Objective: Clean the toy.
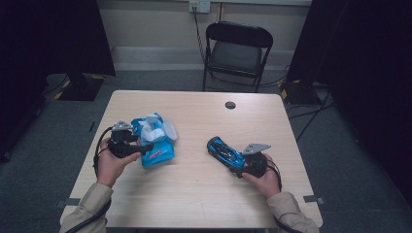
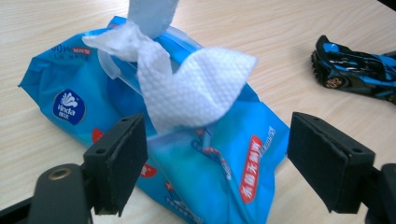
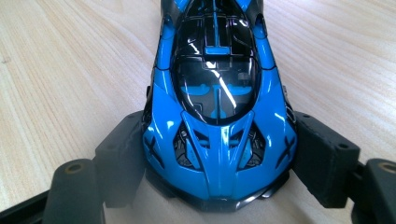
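On the light wooden bench [image 1: 194,194] the person's left hand [image 1: 111,165] holds the left gripper [image 1: 141,147] against the near left edge of a blue pack of wet wipes [image 1: 160,150], which lies flat on the left half of the bench. In the left gripper view the pack [image 2: 224,158] lies between the two black fingers [image 2: 122,158]: the left pad stands just at the pack's film, while the right pad stands well clear of it over bare wood, so the fingers are released and press on nothing. A white wipe [image 2: 196,88] rises twisted out of the pack's opening, and the clear flap of the lid [image 1: 170,130] is folded back on the far side. The right hand [image 1: 265,177] rests on the right half of the bench with the right gripper [image 1: 238,167] at one end of a blue and black toy car [image 1: 224,151], which sits on its wheels, lying slantwise, well apart from the pack. In the right gripper view the car [image 3: 217,102] points away from the camera, its near end lies between the fingers [image 3: 123,154], and both pads lie against its flanks, grasping it. Beyond the bench stands a black folding chair [image 1: 236,51], and a small dark round cap [image 1: 230,105] sits in the far part of the wood.
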Tool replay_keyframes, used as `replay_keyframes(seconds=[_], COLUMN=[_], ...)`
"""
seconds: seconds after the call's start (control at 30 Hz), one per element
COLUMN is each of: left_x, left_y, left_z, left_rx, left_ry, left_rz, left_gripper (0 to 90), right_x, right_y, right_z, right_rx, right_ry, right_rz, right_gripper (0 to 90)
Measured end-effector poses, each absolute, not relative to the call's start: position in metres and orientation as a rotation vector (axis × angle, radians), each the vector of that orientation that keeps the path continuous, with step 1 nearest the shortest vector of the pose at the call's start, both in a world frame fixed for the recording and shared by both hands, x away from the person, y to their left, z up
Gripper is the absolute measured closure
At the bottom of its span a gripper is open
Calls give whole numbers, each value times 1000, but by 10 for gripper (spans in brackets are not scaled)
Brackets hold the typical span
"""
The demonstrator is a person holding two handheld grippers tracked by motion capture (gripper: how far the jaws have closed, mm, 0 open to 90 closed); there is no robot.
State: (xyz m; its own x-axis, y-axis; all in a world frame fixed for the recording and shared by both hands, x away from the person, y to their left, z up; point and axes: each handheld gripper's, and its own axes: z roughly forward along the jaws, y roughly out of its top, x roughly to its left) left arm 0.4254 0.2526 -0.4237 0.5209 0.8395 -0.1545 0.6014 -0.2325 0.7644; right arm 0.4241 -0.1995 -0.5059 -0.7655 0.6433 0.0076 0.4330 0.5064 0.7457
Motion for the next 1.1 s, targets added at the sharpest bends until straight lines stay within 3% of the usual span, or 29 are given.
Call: replay_keyframes(seconds=[0.13,0.43,0.9,1.1], left_x=[435,445,450,451], left_y=[250,250,250,253], left_z=[-422,-422,-421,-416], left_rx=[1962,1995,2013,2001], left_ry=[1181,1158,1193,1213], left_rz=[396,460,454,413], left_gripper=[241,388,573,775], right_x=[424,424,424,425], right_y=[-199,-199,-200,-200], right_z=[-506,-506,-506,-506], right_rx=[909,909,907,909], right_ry=[2481,2481,2485,2486], right_rz=[1114,1114,1117,1117], right_gripper=[252,252,252,251])
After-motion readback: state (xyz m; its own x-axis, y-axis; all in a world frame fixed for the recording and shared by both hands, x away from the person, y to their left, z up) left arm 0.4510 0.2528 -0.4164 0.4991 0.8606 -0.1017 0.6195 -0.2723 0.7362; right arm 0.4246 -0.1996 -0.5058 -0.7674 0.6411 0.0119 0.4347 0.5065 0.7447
